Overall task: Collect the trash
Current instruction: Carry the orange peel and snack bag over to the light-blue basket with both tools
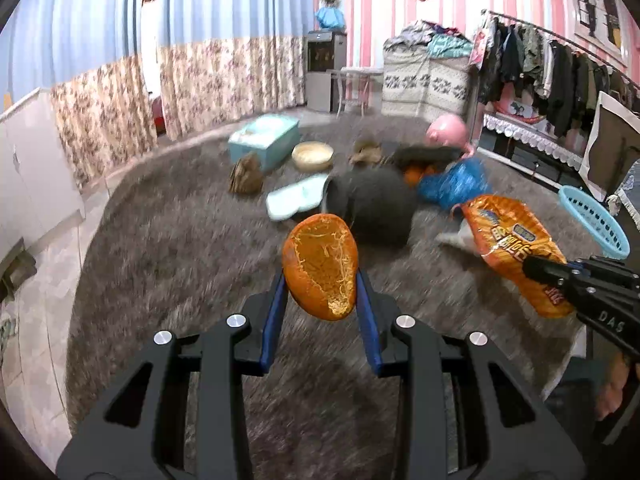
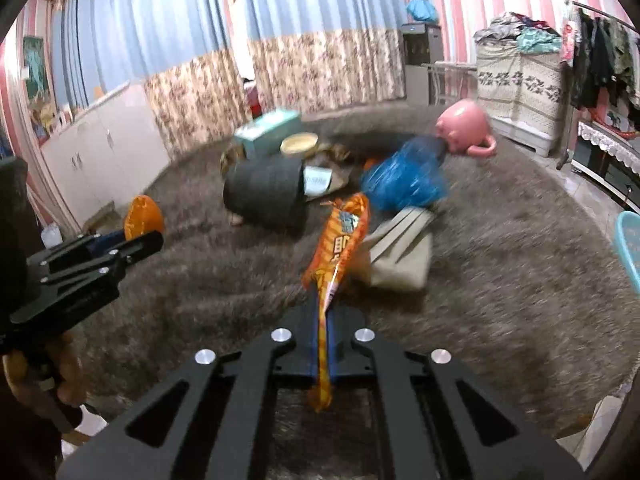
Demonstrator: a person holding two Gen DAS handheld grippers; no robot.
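Bare rug [image 1: 168,248] lies below and left of the left jaws, open for passage. Ahead of them a dark bin [image 1: 372,208] lies on its side, blocking the straight path; a pale lid [image 1: 296,200] lies just left of it. Between the right jaws and the bin, a beige bag [image 2: 400,256] and a blue bag [image 2: 404,180] crowd the rug. Right of the right jaws the rug is open up to a blue basket [image 2: 630,244]. A pink mug [image 2: 464,128] lies beyond.

bin [image 1: 370,208] on carpet [image 1: 180,240], box [image 1: 264,142] behind, bag [image 1: 454,186] right
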